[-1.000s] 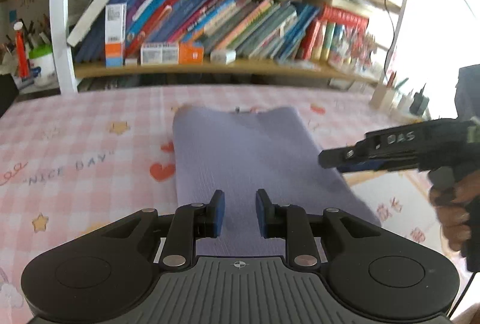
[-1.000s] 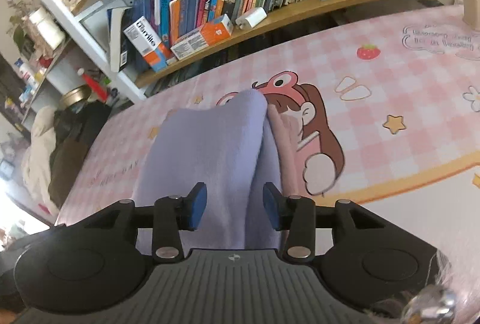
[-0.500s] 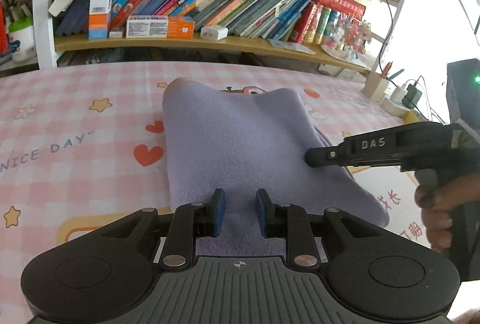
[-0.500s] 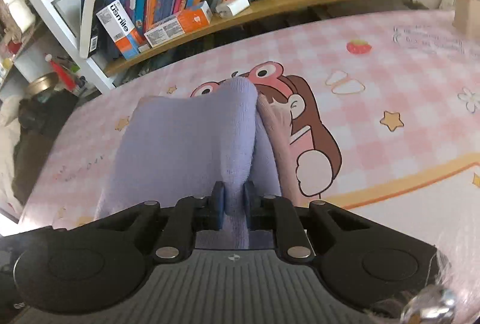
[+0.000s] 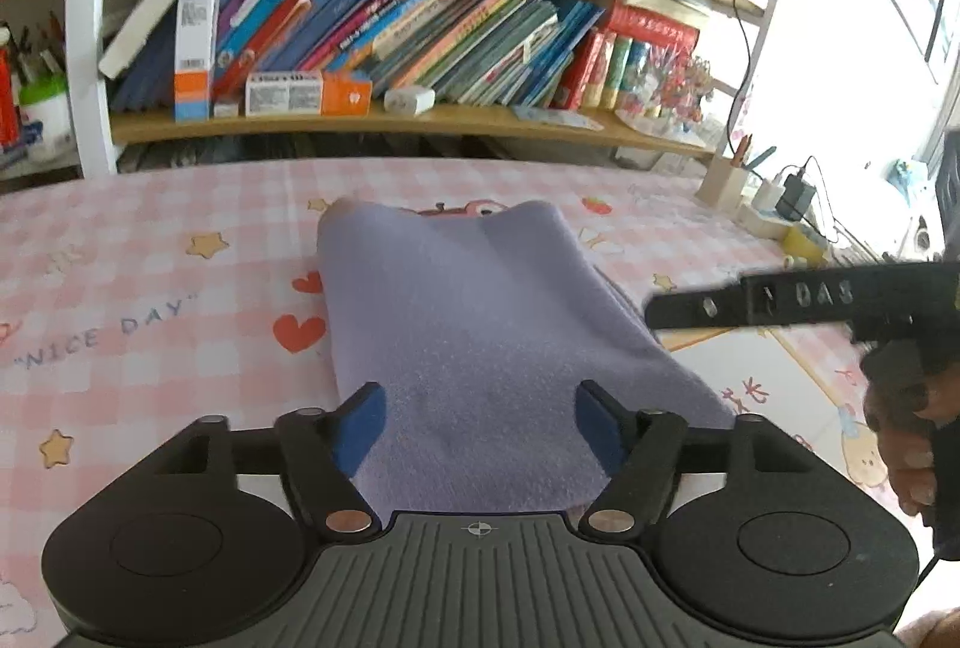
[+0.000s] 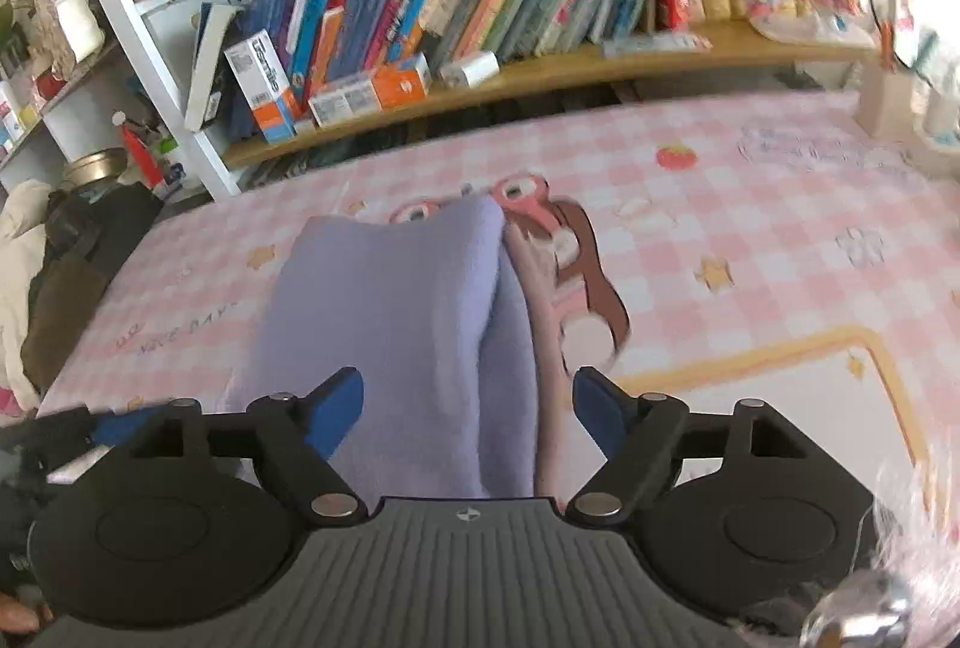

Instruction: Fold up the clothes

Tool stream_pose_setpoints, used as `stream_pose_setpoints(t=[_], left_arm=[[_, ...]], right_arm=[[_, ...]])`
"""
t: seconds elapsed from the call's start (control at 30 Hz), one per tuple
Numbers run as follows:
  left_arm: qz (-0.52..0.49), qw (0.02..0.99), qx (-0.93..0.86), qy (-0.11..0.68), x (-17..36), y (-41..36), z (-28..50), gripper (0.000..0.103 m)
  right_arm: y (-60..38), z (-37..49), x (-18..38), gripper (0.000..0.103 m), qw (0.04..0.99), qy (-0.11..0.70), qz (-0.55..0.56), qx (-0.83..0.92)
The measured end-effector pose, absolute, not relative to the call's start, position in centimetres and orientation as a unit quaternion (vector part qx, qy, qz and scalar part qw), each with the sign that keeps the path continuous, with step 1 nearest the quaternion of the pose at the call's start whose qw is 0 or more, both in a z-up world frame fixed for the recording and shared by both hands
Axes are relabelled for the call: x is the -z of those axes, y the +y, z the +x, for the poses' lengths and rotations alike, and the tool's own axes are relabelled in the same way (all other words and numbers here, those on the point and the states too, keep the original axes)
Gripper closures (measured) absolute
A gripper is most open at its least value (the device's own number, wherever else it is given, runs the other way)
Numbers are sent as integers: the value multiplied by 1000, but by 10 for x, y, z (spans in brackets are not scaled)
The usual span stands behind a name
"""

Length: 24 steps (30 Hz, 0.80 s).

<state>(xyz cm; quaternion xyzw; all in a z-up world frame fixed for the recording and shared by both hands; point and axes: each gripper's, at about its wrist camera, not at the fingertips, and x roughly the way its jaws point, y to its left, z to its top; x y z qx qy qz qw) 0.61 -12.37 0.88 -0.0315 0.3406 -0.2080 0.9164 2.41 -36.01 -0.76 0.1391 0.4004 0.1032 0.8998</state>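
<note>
The folded lavender fleece garment (image 5: pixel 480 324) lies flat on the pink checked desk (image 5: pixel 150 288). Both the left hand-held gripper (image 5: pixel 480 423) and right hand-held gripper (image 6: pixel 468 408) are spread, gripping nothing; the fold looks complete, so next probably comes smoothing or setting aside.

Before you: pink checked tablecloth (image 5: pixel 150 252) with cartoon print; wooden shelf (image 5: pixel 420 120) of leaning books (image 5: pixel 420 36); pen holder (image 5: pixel 726 183); white charger (image 5: pixel 409 99).

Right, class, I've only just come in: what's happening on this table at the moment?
A person is folding a purple cloth on a pink checked tablecloth. The left hand-held gripper and right hand-held gripper are both open at its near edge, gripping nothing. The cloth lies folded, layers showing along its right side.
</note>
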Motion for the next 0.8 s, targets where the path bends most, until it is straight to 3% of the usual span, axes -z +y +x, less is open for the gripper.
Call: stream_pose_setpoints(t=[0.1, 0.5, 0.7, 0.8], left_arm=[[-45, 914, 203, 349, -5, -115, 7, 13], [-200, 866, 192, 417, 32, -70, 49, 13], [-220, 852, 169, 444, 44, -73, 59, 15], [-218, 849, 166, 451, 47, -80, 61, 27]], right_arm=[[-368, 12, 10, 24, 894, 408, 156, -97], [-395, 17, 39, 24, 846, 459, 259, -82], [-399, 29, 50, 25, 830, 470, 282, -103], [-396, 36, 52, 29, 826, 469, 286, -125]])
